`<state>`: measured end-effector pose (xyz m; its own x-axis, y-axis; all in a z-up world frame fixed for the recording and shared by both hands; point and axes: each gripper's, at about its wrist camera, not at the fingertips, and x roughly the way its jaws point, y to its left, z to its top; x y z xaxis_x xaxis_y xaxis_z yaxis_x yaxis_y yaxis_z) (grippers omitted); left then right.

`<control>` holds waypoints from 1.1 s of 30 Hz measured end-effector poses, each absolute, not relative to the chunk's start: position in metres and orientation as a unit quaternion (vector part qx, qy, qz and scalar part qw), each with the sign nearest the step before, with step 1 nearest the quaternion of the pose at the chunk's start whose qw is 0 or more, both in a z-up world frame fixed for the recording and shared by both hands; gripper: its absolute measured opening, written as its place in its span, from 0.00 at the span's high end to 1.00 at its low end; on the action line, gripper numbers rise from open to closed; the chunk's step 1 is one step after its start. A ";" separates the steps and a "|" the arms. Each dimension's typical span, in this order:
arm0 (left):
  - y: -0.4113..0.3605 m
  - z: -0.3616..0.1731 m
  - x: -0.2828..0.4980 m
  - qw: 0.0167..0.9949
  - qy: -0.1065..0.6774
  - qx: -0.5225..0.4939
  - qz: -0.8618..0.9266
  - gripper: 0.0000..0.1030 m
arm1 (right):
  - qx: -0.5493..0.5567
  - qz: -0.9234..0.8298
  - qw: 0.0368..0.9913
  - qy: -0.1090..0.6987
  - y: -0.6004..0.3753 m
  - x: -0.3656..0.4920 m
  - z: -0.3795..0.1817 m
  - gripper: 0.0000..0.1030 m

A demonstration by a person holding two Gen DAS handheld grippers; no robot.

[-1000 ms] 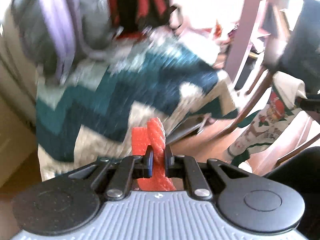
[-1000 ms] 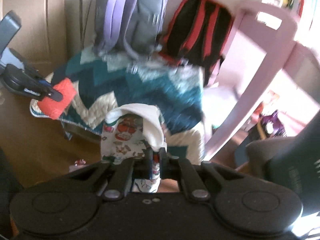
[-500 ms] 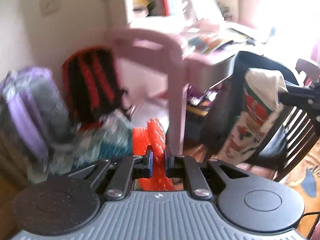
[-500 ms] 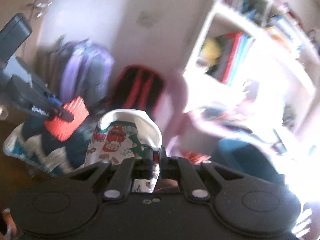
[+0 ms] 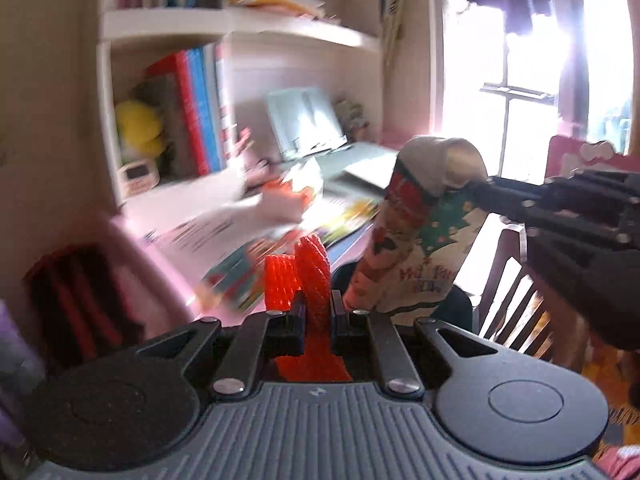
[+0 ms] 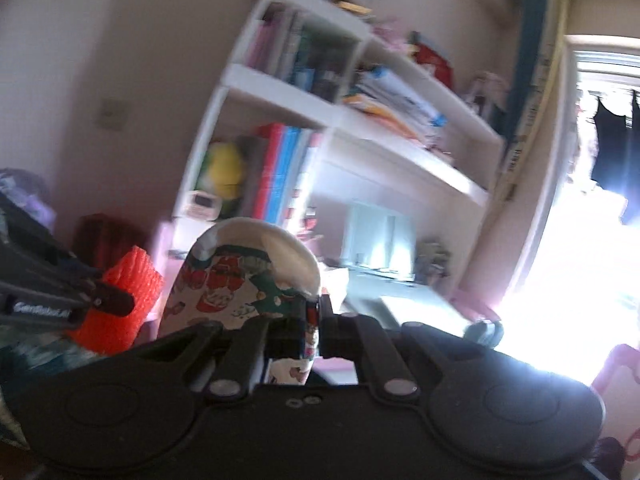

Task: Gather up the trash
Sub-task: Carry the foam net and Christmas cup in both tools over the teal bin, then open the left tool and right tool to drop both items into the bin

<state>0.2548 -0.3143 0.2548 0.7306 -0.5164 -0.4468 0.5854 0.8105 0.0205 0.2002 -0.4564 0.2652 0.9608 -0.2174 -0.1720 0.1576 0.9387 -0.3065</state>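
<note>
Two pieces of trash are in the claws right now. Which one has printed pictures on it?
The printed wrapper pinched in the right claw: white with red and green festive pictures. The left claw holds plain orange-red foam netting.

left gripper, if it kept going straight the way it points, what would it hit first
Probably the cluttered pink desk with its books and papers; it lies dead ahead of the left gripper, beyond the red foam net it holds. Blur leaves depth unclear.

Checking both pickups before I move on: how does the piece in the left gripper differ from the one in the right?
The red foam net is plain red with a ribbed mesh texture; the printed wrapper is white with cartoon pictures. The net stands up short between the pads; the wrapper is larger and curls over. Both are clamped: net in the left gripper, wrapper in the right gripper.
</note>
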 end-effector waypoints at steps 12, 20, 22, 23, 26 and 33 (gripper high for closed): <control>-0.413 0.197 0.325 0.900 0.281 0.082 -0.322 0.90 | -0.128 -0.127 0.966 0.183 -0.521 0.256 0.207 0.97; -0.433 0.141 0.355 0.882 0.337 0.114 -0.309 0.90 | -0.137 -0.074 0.949 0.275 -0.521 0.286 0.155 0.96; -0.436 0.132 0.359 0.879 0.347 0.122 -0.305 0.90 | -0.138 -0.060 0.942 0.301 -0.520 0.293 0.146 0.96; -0.438 0.128 0.361 0.876 0.352 0.126 -0.304 0.90 | -0.139 -0.054 0.937 0.315 -0.520 0.296 0.142 0.96; -0.444 0.118 0.366 0.866 0.374 0.141 -0.301 0.90 | -0.132 -0.033 0.926 0.353 -0.518 0.305 0.131 0.95; -0.451 0.102 0.369 0.859 0.390 0.165 -0.289 0.90 | -0.141 -0.018 0.907 0.396 -0.510 0.306 0.115 0.81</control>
